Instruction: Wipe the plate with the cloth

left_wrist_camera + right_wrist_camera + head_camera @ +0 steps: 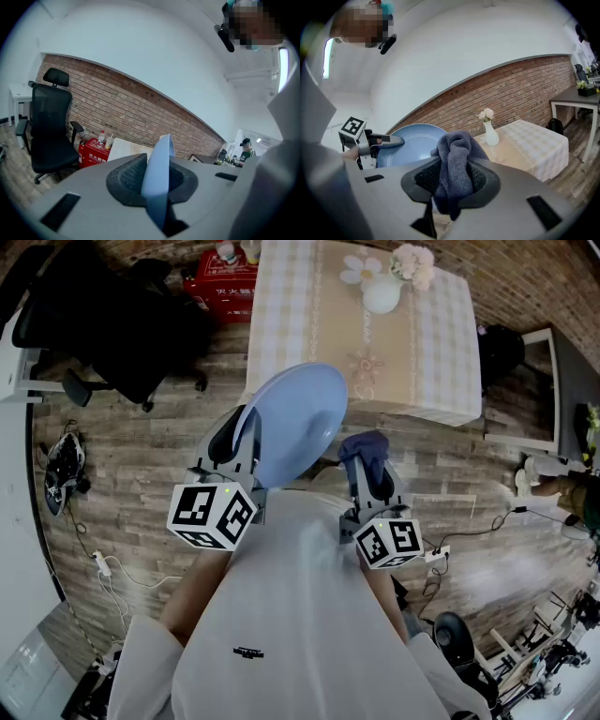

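Blue plate [298, 423] held tilted, pinched by left gripper [239, 442]; right gripper [368, 474] clamps grey cloth [364, 446].

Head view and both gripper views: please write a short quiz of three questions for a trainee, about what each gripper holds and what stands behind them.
1. True or false: the left gripper is shut on the edge of the blue plate.
2. What does the right gripper hold?
A. a sponge
B. a dark blue cloth
C. nothing
3. Fill the gap: the white vase with flowers stands on the ____.

Key: 1 true; 2 B; 3 table.
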A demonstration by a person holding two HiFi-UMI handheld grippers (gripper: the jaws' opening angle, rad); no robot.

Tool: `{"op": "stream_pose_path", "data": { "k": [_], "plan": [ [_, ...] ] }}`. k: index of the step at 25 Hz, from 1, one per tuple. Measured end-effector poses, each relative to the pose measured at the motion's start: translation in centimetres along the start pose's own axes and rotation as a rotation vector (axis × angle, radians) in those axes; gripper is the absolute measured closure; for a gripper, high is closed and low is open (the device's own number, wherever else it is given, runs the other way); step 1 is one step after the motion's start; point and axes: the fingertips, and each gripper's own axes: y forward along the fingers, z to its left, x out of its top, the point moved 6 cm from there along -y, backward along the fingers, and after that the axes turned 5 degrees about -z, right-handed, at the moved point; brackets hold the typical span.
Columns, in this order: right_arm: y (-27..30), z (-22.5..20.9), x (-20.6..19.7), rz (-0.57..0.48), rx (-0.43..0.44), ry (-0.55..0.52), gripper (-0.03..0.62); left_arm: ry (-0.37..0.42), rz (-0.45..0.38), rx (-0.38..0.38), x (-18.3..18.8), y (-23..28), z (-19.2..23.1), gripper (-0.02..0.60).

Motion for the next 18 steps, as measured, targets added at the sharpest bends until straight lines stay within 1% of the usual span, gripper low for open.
{"op": "stream_pose_path", "data": {
  "k": [4,8,11,14,16,18],
  "plan": [
    [-0.1,1.5,-0.5,-0.023,-0.008,-0.010,0.477,-0.003,-0.025,-0.025,0.4,-1.5,1.8,0.534],
    [-1.1,1.9,-1.0,-0.048,-0.057,0.001,0.477,-0.032,-0.053,-0.012,0.5,-2.8,3.2,0.534],
    [-2.1,2.7,-1.0,-0.071,-0.069,0.028,0.477,-0.048,-0.061,-0.012,0.8,-3.8,3.5,0.534],
    [-2.6,3.6,-1.0,-0.093,-0.068,0.045,0.477,-0.036,-0.073,-0.047,1.3,-4.5,3.0,0.534],
    [-2.6,3.8,-1.0,-0.109,-0.073,0.029,0.477,-0.016,-0.079,-0.070,1.3,-4.4,2.8,0.534],
    [-2.8,3.8,-0.9,-0.123,-0.084,0.019,0.477,-0.012,-0.072,-0.086,0.9,-4.1,2.8,0.534]
  ]
}}
